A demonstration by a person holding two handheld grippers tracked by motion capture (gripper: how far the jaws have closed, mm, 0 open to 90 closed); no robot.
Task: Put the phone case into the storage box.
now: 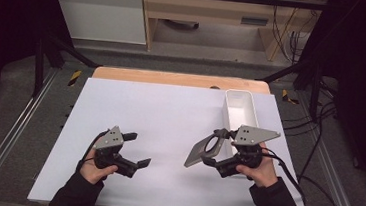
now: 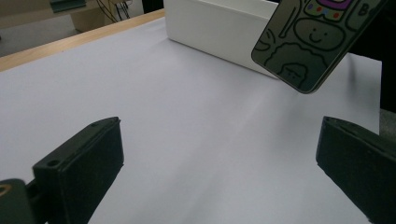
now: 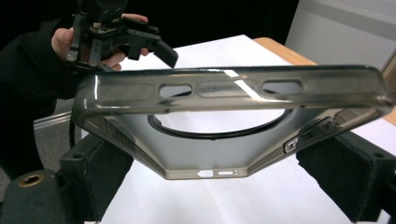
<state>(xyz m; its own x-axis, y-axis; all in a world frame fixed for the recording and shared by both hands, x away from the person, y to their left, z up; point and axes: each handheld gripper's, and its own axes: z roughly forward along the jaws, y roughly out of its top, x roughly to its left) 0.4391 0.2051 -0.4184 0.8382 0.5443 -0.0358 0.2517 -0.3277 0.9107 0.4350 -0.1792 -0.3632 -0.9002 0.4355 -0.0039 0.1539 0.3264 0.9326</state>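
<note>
Between the jaws of the right gripper (image 1: 216, 147) sits a phone case (image 1: 201, 152), smoky see-through w/ a ring in its back; the jaws clamp its two long edges, so it's held off the table (image 1: 134, 119), tilted, its free end sticking out ahead of the claw twd the left gripper. In the right gripper view the case (image 3: 224, 121) spans jaw to jaw, open side facing the camera, side cut-outs along the top edge. In the left gripper view its back (image 2: 313, 37) shows cartoon doodle faces, up high and to the right of that claw's jaws.

Just beyond the right claw, nearly touching it, stands a long white tray (image 1: 240, 110), running away twd the far edge of the table.

Left gripper (image 1: 137, 151) hovers low, well apart from the case, jaws spread wide w/ nothing between them.
</note>
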